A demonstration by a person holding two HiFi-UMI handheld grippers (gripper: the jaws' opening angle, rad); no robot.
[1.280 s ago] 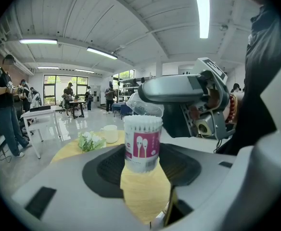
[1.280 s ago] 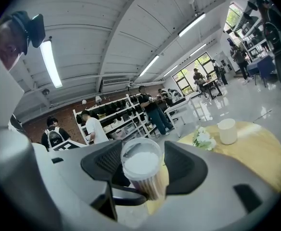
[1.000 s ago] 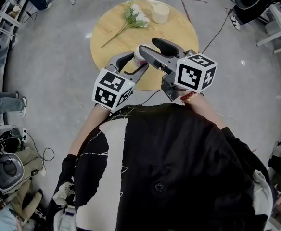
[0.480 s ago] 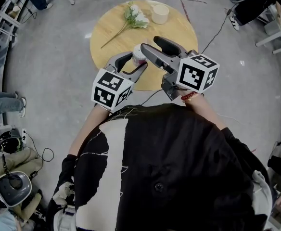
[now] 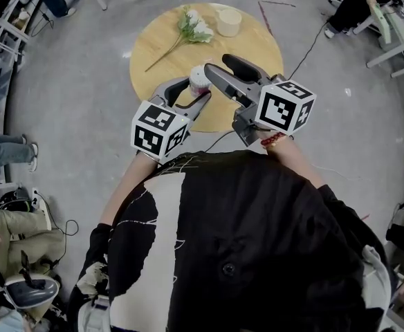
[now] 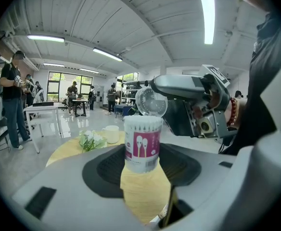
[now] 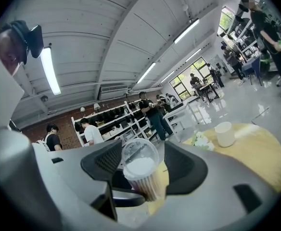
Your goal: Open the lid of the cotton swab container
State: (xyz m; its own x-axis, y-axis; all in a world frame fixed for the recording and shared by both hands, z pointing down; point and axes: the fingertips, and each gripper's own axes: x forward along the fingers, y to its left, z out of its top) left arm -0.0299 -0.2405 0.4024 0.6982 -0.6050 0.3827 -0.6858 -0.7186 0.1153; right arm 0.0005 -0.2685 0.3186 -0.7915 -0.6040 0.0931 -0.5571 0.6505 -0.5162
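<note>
While left claw (image 6: 143,163) clamps the swab container (image 6: 142,143), its raised lid (image 7: 139,153) stands inside the wide right claw (image 7: 142,168).

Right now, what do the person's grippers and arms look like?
The left gripper and right gripper are grey, with black ribbed pads and a white cube of black square markers each. A red bead bracelet sits on the right wrist; the top is black with white print.

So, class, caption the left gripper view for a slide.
Left gripper holds the cotton swab container, its clear lid flipped up beside the right gripper.
</note>
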